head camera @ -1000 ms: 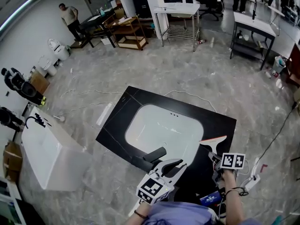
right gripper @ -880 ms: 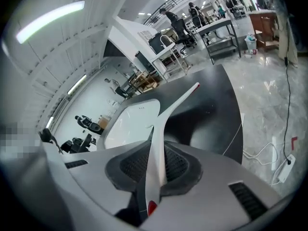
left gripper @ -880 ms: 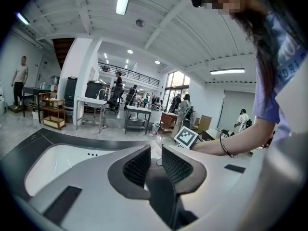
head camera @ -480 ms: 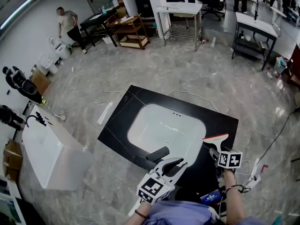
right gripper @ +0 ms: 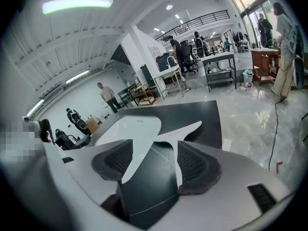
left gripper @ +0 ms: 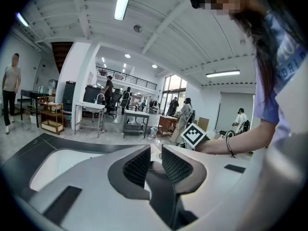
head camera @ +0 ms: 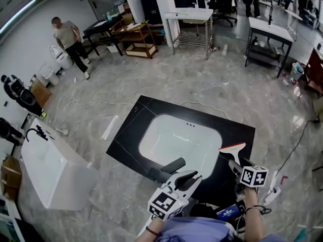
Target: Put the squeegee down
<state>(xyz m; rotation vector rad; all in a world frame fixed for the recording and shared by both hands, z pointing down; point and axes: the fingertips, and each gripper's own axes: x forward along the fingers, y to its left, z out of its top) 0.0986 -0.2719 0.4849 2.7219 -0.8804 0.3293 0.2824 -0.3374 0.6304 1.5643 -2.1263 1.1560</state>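
The squeegee [head camera: 231, 149], white with an orange-edged blade, lies on the right end of the black countertop [head camera: 237, 127], beside the white basin [head camera: 176, 140]. My right gripper [head camera: 239, 164] is just behind it. Its jaws are opening, and in the right gripper view the squeegee [right gripper: 175, 133] lies between them with the pads standing off it on both sides of the gripper [right gripper: 151, 160]. My left gripper [head camera: 184, 178] hovers at the counter's near edge. In the left gripper view that gripper [left gripper: 155, 163] shows a narrow gap between its pads with nothing in it.
A black faucet [head camera: 168, 168] sits at the near rim of the basin, just left of my left gripper. A white tub [head camera: 53, 173] stands on the floor to the left. A person [head camera: 68, 37] walks at the far left, and cables lie on the floor.
My right gripper's jaws have spread and let go of the squeegee, then drawn back a little towards me. The squeegee stays on the counter. The person at the far left has walked nearer.
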